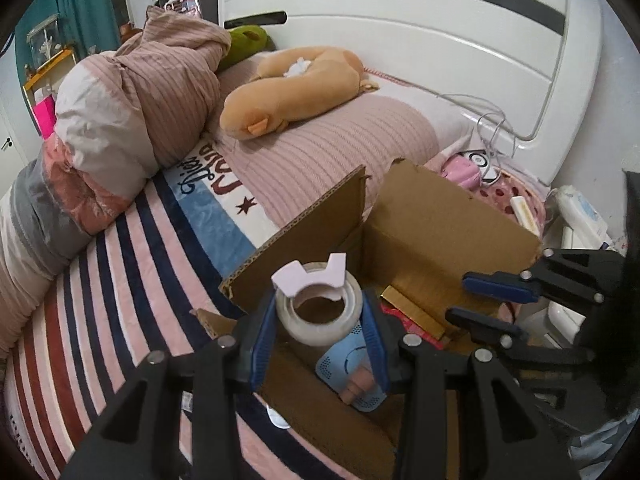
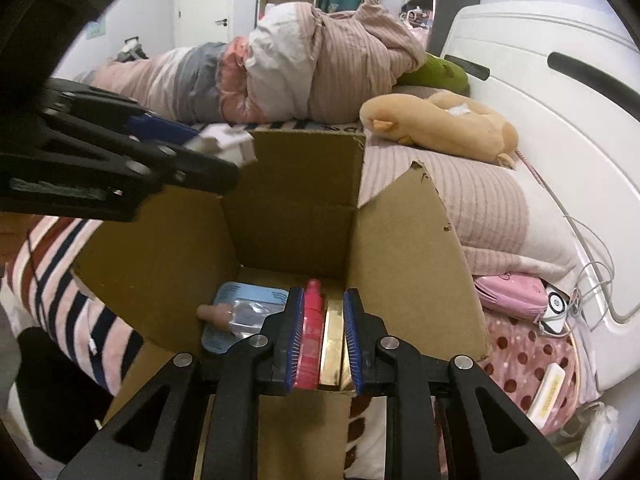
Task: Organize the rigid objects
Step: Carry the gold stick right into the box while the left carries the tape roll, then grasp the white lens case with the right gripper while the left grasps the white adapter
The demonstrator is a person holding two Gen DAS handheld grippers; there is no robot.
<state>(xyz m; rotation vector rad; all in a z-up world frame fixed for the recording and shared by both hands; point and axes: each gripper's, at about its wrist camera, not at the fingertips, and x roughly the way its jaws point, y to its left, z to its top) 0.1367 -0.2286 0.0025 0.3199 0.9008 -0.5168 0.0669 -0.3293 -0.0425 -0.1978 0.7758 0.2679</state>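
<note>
An open cardboard box [image 1: 440, 224] [image 2: 304, 200] stands on a striped bed. My left gripper [image 1: 320, 304] is shut on a roll of clear tape [image 1: 320, 312] with a white tab, held above the box's near left part; it also shows in the right wrist view [image 2: 192, 148]. My right gripper [image 2: 322, 304] [image 1: 480, 300] is open and empty over the box's right side. Inside the box lie a blue blister pack [image 2: 240, 312] [image 1: 348, 364], a pink bottle [image 2: 314, 328] and a gold box [image 2: 334, 340].
A tan plush toy [image 1: 292, 84] and a bundled duvet [image 1: 132, 112] lie on the bed by a white headboard [image 1: 440, 40]. A pink polka-dot basket [image 2: 528, 352] with a pink case [image 2: 512, 292] sits to the right of the box.
</note>
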